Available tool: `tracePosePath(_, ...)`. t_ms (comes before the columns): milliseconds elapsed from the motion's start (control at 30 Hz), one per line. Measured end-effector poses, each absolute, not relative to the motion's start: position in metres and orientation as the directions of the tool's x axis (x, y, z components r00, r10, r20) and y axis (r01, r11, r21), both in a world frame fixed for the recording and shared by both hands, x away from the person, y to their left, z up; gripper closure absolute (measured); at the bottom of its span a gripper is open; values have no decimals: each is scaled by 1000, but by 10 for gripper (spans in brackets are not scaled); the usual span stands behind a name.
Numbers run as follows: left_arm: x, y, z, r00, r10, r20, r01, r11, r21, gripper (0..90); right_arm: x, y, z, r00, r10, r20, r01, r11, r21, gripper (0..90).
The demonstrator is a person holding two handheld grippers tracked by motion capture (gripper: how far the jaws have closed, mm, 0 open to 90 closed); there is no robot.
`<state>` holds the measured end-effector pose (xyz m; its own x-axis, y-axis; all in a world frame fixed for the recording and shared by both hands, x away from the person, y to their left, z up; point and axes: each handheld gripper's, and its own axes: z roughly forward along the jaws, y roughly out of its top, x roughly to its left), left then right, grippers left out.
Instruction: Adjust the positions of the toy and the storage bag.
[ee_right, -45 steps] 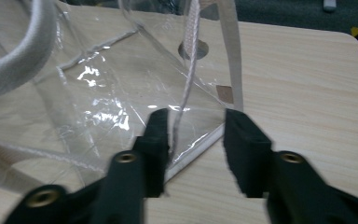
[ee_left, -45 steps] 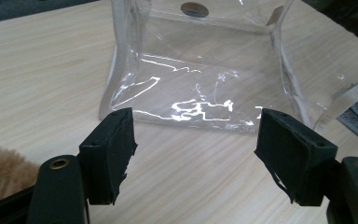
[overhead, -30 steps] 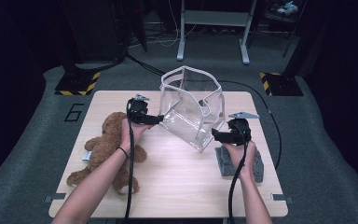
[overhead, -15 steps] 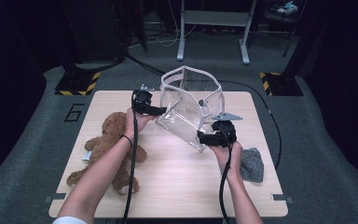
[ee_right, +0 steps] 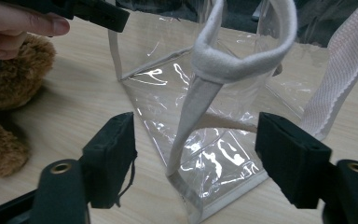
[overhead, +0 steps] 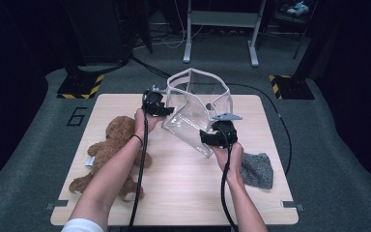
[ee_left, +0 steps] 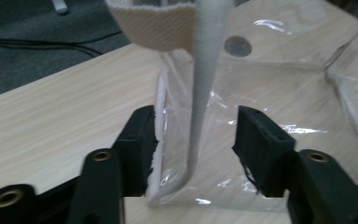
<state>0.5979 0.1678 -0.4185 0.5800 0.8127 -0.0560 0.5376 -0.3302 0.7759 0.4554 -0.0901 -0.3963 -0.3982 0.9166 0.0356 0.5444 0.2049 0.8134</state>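
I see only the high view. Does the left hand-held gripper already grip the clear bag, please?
Observer: Not yet. In the left gripper view, a white trimmed edge of the clear bag stands between the jaws of the left hand-held gripper. They have just been closing, but the pad at the right of that view is clearly apart from it.
Operator: And the right one?
Observer: The jaws of the right hand-held gripper have also just been closing. The bag's corner seam stands between them, with a gap on each side.

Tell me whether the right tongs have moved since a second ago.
Yes. The right tongs slid left, away from the grey cloth, toward the clear bag.
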Motion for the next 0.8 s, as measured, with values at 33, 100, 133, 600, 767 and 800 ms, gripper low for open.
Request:
tracePosePath(33,598,165,-419,586,809,-35,539,-357,763,519,456,-89,-396,-401,915,37,544,205,814,308)
tracePosePath(100,599,162,-421,587,809,-34,535,-357,766,582,458,-86,-397,-396,918,25,538,209,816,377)
tracePosePath(133,600,162,-422,588,808,-26,539,-368,758,594,459,-86,-396,-393,919,32,539,202,818,401)
tracePosePath(600,601,160,-428,592,805,-44,541,-356,762,866,460,-88,-395,-376,926,38,531,182,828,727)
tracePosePath(767,596,162,-429,587,807,-56,544,-343,765,869,460,-93,-395,-378,925,40,522,178,834,798)
tracePosePath(800,593,163,-429,588,807,-57,540,-339,771,869,460,-96,-396,-381,923,55,527,168,833,809)
